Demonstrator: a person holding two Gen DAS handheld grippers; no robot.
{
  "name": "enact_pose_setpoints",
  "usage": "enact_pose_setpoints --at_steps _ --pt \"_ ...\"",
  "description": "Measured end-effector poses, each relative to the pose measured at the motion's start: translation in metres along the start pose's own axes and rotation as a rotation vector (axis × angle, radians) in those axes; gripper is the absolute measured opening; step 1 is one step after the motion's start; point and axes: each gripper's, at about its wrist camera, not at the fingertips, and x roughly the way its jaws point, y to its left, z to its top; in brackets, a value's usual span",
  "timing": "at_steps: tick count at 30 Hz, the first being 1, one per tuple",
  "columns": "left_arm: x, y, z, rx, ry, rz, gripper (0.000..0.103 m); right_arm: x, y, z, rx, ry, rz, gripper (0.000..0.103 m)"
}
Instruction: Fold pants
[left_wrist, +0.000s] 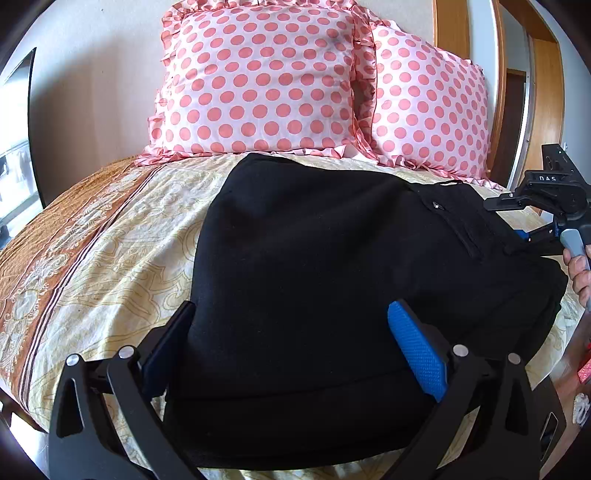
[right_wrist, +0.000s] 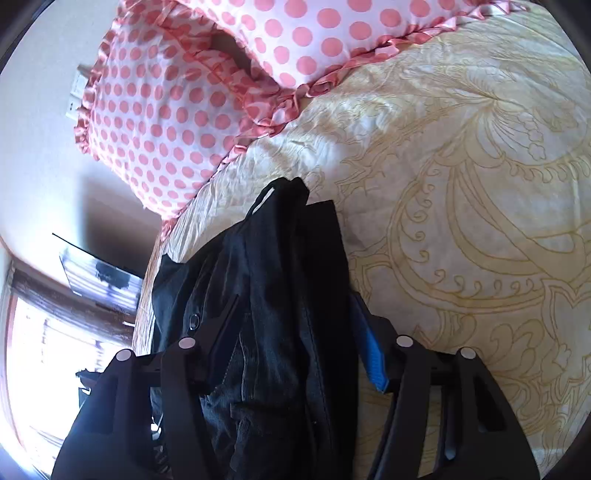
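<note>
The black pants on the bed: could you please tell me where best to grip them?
Grip the black pants at the thick folded near edge, from the bed's foot side; that hem is raised, and the left gripper already straddles it.

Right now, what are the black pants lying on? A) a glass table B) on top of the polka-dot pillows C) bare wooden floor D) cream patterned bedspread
D: the black pants lie on the cream patterned bedspread, in front of the polka-dot pillows and not on them; the left tongs straddle the near edge of the cloth.
</note>
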Motion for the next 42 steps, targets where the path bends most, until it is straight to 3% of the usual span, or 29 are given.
enact_pose_setpoints --at_steps 5,7,14,19,22,25,26,28,32,34,36,42 --pt "0.000 -0.001 -0.001 0.000 0.001 0.001 0.101 0.004 0.006 -0.001 -0.039 -0.006 -0.030 0.055" --pt "0.000 0.000 -0.001 0.000 0.000 0.001 0.101 0.007 0.010 -0.002 -0.057 0.018 0.005 0.046" --pt "-0.001 -0.001 -0.002 0.000 -0.002 0.002 0.101 -0.004 0.002 -0.002 -0.036 -0.018 -0.078 0.046" --pt "-0.001 -0.002 -0.003 0.000 -0.002 0.002 0.101 0.003 0.011 -0.006 -0.081 0.019 -0.007 0.046" --pt "-0.001 -0.002 -0.003 0.000 -0.001 0.003 0.101 0.006 0.015 -0.004 -0.102 0.010 -0.054 0.046" --pt "-0.002 -0.002 -0.004 0.000 -0.003 0.003 0.101 0.010 0.009 0.001 -0.070 0.016 -0.029 0.045" --pt "-0.001 -0.002 -0.004 -0.001 -0.006 0.004 0.101 0.011 0.010 0.002 -0.070 0.021 -0.026 0.042" --pt "-0.002 -0.003 -0.004 0.001 -0.010 0.004 0.101 0.011 0.016 0.001 -0.092 0.029 0.003 0.021" --pt "-0.003 -0.003 -0.004 0.000 -0.010 0.002 0.101 0.000 0.043 -0.004 -0.207 -0.010 0.054 0.018" --pt "-0.004 -0.002 -0.004 0.001 -0.006 -0.008 0.101 -0.003 0.059 -0.008 -0.273 -0.023 0.066 0.018" --pt "-0.005 0.001 -0.002 -0.004 0.007 -0.038 0.101 -0.003 0.066 -0.011 -0.315 -0.031 0.018 0.018" --pt "-0.030 0.042 0.031 -0.128 -0.012 -0.166 0.101 0.002 0.049 -0.007 -0.260 -0.021 0.002 0.017"
